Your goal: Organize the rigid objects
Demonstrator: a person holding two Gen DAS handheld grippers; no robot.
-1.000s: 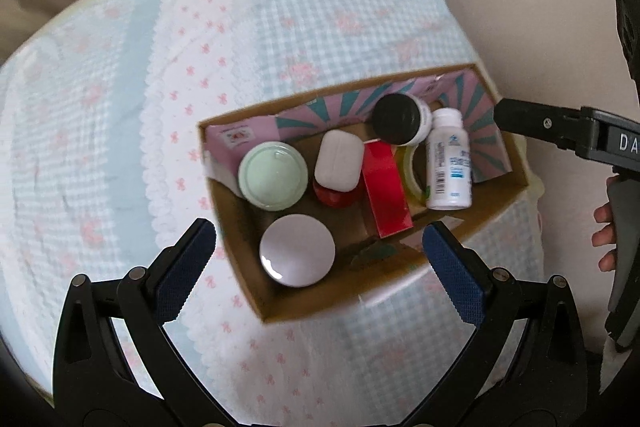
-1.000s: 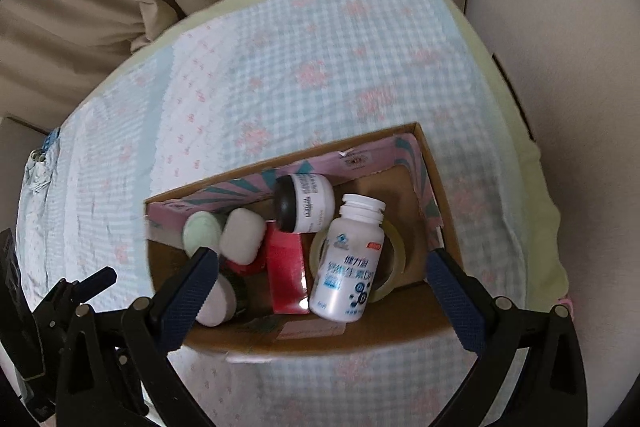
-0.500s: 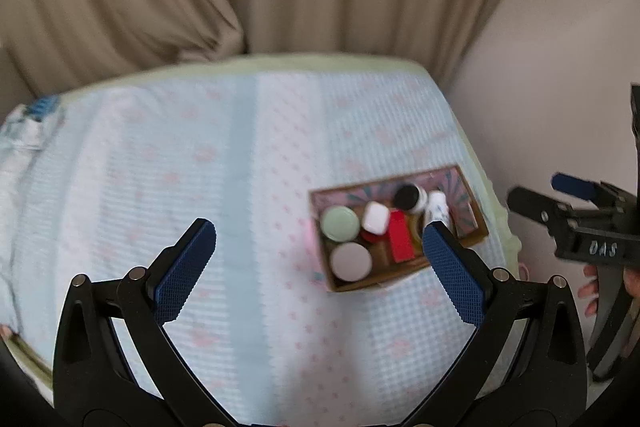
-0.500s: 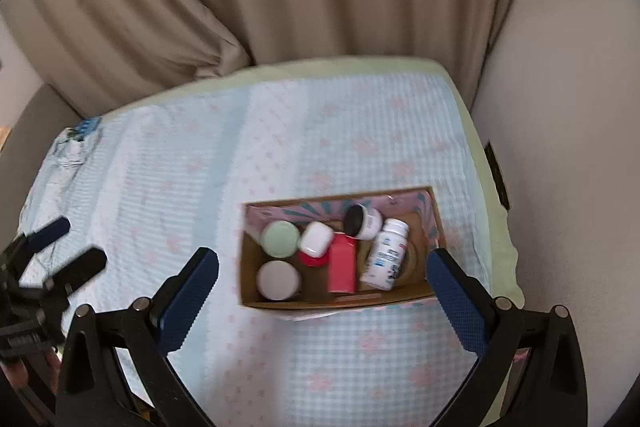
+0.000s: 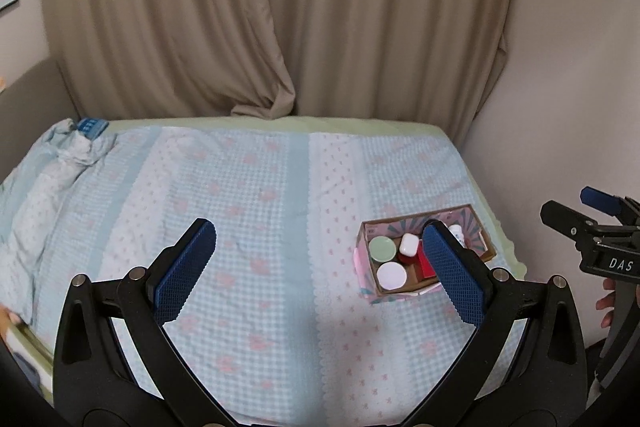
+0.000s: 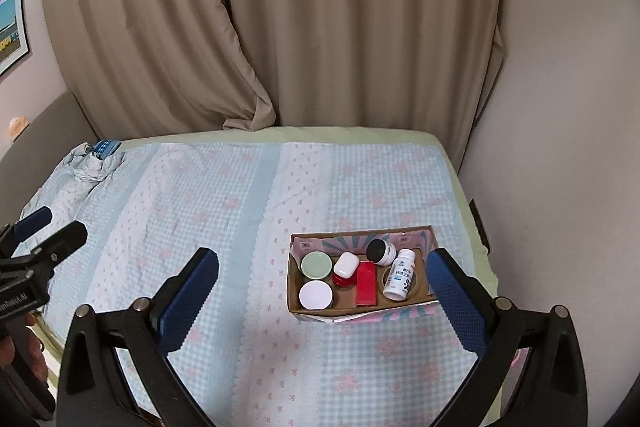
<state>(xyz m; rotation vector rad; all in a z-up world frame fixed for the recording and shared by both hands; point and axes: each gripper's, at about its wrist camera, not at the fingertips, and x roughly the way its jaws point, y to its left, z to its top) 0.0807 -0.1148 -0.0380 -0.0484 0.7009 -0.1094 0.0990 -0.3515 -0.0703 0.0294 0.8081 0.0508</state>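
Observation:
A cardboard box [image 6: 362, 311] sits on the right side of the bed, and its front wall [image 5: 400, 294] also shows in the left wrist view. Inside it are a green-lidded jar [image 6: 316, 264], a white-lidded jar [image 6: 316, 295], a white earbud case [image 6: 345, 264], a red box [image 6: 367, 289], a black-lidded jar [image 6: 380, 251] and a white bottle [image 6: 399, 274] lying on a tape roll. My left gripper [image 5: 319, 227] is open and empty, high above the sheet. My right gripper [image 6: 322, 255] is open and empty too, well back from the box.
A blue checked sheet [image 6: 224, 211] covers the bed. Beige curtains [image 6: 320, 27] hang behind it and a plain wall [image 6: 560, 147] runs along the right. A crumpled cloth [image 6: 90, 167] lies at the far left corner. A hand [image 5: 606, 305] shows at the right edge.
Both grippers have risen and drawn back from just above the box. The box now looks small, with the whole bed and curtains in view. Both stay open and empty.

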